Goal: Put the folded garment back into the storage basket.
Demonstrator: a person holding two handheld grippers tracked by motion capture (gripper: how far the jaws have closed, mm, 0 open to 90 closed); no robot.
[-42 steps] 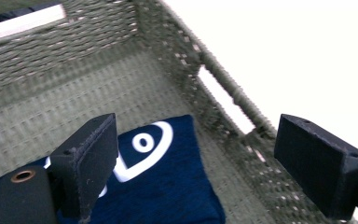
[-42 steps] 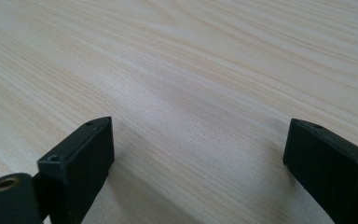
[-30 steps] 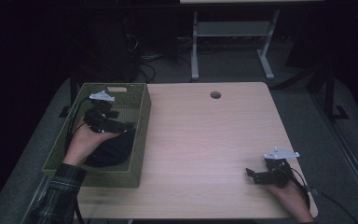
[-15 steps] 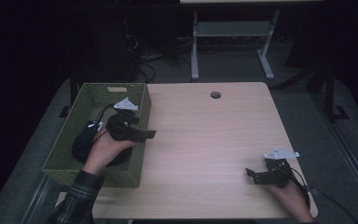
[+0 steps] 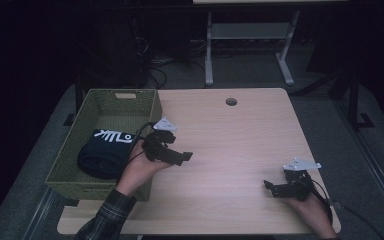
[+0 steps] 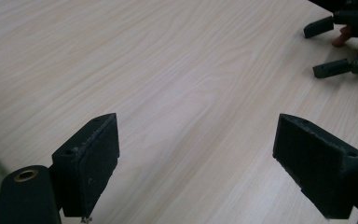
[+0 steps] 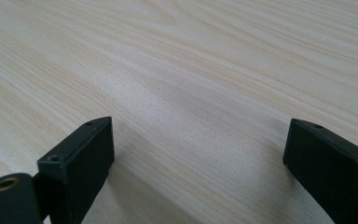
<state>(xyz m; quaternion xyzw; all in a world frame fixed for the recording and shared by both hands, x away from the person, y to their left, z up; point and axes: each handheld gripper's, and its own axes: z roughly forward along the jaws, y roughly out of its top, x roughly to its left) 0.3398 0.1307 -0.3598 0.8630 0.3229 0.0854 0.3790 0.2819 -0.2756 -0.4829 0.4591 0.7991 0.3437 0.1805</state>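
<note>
Two blocky black grippers (image 5: 186, 158) (image 5: 268, 186) (jaws apart) over pale wood-grain table (image 5: 240, 145)

A pale wooden table (image 5: 240, 135) stands on grey floor (image 5: 325, 107); behind, seemingly a white-legged stand (image 5: 250, 32) in darkness.

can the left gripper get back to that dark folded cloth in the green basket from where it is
Probably yes. The left gripper is open and empty over the table, just past the basket's right wall. The dark cloth lies uncovered in the open-topped basket, so lifting over that wall should reach it.
</note>
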